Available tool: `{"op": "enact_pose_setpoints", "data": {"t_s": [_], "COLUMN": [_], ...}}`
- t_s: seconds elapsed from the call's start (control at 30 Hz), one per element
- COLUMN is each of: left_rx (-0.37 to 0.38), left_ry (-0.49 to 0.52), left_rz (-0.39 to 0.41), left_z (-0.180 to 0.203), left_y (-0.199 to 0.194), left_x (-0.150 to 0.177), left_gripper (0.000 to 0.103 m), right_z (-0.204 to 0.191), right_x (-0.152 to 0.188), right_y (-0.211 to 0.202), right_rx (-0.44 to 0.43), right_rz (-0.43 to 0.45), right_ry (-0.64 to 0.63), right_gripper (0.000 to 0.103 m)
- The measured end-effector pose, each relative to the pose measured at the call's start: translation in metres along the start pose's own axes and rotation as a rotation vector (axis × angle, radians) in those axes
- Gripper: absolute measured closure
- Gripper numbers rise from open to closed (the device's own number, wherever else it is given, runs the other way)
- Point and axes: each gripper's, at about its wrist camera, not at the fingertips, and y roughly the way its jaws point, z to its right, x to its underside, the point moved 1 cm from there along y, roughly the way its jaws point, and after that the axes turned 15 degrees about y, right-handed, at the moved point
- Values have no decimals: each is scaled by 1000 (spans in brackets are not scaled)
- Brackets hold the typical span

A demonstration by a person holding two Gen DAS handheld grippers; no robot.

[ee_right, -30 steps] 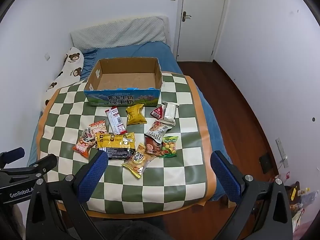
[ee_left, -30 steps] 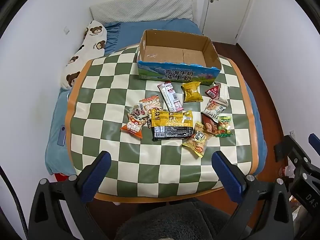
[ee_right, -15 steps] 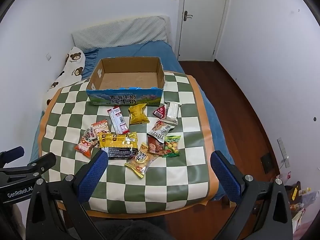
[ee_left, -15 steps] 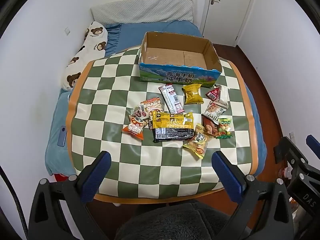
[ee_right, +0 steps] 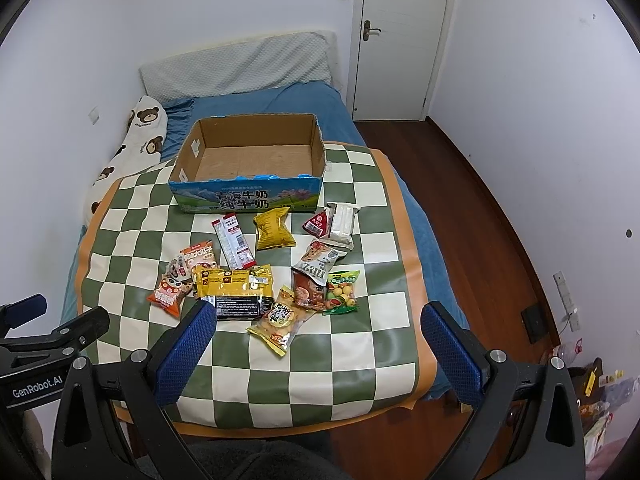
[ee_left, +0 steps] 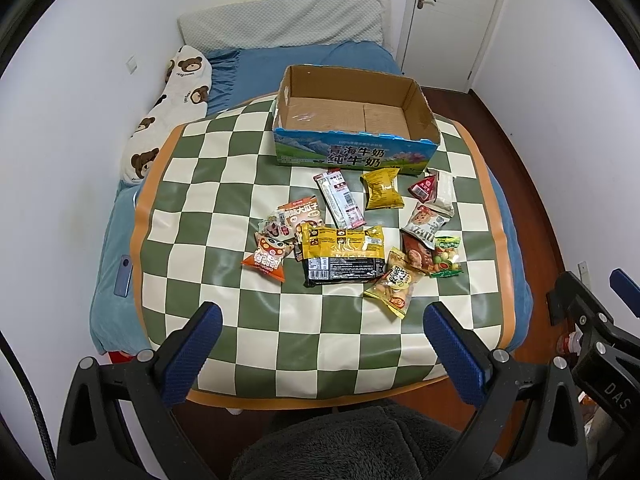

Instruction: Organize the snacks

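An empty cardboard box with a blue printed front stands at the far side of the checkered table; it also shows in the right wrist view. Several snack packets lie in front of it: a large yellow-black pack, a gold bag, a long white-red strip, an orange packet, a green candy bag. My left gripper is open and empty above the table's near edge. My right gripper is open and empty, also near the front edge.
The table stands over a blue bed with a bear-print pillow at the left. A phone lies on the bed left of the table. White door and wooden floor at the right. A grey fuzzy seat is below.
Both grippers have moved slightly forward and lower toward the table; the snacks and box look closer. Nothing on the table has moved.
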Motion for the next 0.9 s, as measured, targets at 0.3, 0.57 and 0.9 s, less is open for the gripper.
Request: {"op": "enact_pose_setpoints", "data": {"t_s": [0.3, 0.57, 0.9], "left_rx": [1, 2, 3], "left_ry": [-1, 2, 3], "left_rz": [1, 1, 1], "left_z": [0, 1, 1], "left_y": [-1, 0, 2], "left_x": [0, -1, -3], "left_gripper": [0, 0, 0], "right_z": [2, -1, -3], "right_x": [0, 4, 6], "right_y": [2, 4, 5], "right_rx": [-3, 2, -1], "right_rz": [-5, -12, -10], "right_ry": [2, 9, 6], "right_gripper": [0, 0, 0]}}
